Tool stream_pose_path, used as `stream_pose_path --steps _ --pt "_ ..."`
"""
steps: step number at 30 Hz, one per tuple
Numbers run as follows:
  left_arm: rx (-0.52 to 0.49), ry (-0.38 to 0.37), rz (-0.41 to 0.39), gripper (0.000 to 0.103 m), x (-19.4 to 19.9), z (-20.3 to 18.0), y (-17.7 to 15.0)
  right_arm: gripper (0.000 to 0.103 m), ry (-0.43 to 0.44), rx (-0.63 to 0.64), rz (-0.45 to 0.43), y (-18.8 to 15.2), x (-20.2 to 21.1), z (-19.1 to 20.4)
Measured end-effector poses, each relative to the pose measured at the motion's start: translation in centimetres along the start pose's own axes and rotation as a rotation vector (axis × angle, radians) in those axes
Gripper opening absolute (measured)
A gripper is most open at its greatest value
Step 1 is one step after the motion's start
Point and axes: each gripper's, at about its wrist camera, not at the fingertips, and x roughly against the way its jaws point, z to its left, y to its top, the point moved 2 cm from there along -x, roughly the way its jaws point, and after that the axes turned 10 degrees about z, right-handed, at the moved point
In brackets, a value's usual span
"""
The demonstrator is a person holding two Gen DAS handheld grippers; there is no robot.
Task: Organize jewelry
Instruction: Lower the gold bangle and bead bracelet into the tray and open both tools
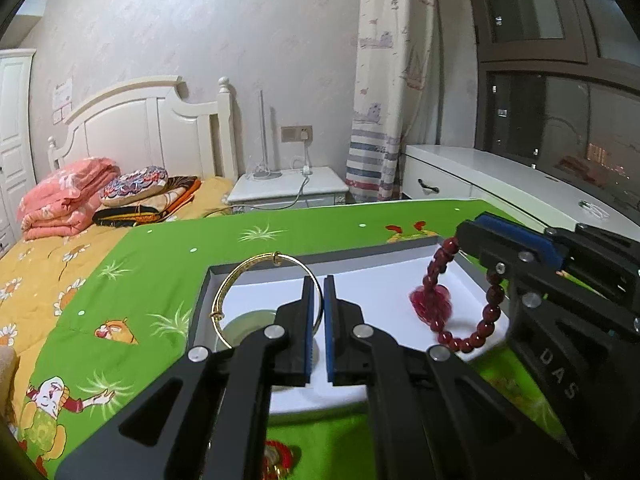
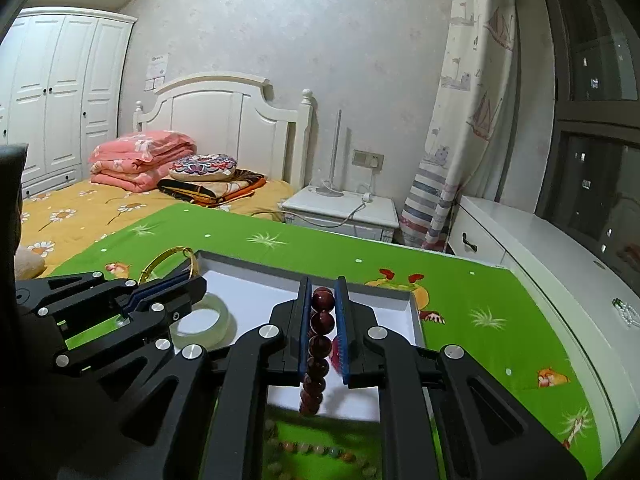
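Note:
My left gripper is shut on a thin gold bangle and holds it upright over the left part of a shallow white box. It also shows in the right wrist view with the bangle. My right gripper is shut on a dark red bead bracelet that hangs over the box. In the left wrist view the right gripper holds that bracelet, whose red tassel dangles. A pale jade bangle lies in the box.
The box sits on a green cartoon-print cloth. A multicoloured bead bracelet lies on the cloth near me, and a red and gold ornament too. A bed, nightstand and white cabinet stand behind.

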Motion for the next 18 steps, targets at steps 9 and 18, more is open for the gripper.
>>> stream_pose_path --steps 9,18 --pt "0.067 0.034 0.057 0.005 -3.9 1.5 2.1 0.012 0.040 -0.052 0.065 1.5 -4.3 -0.7" --pt "0.101 0.058 0.113 0.005 -6.5 2.6 1.8 0.012 0.051 -0.055 0.127 1.9 -7.8 -0.6"
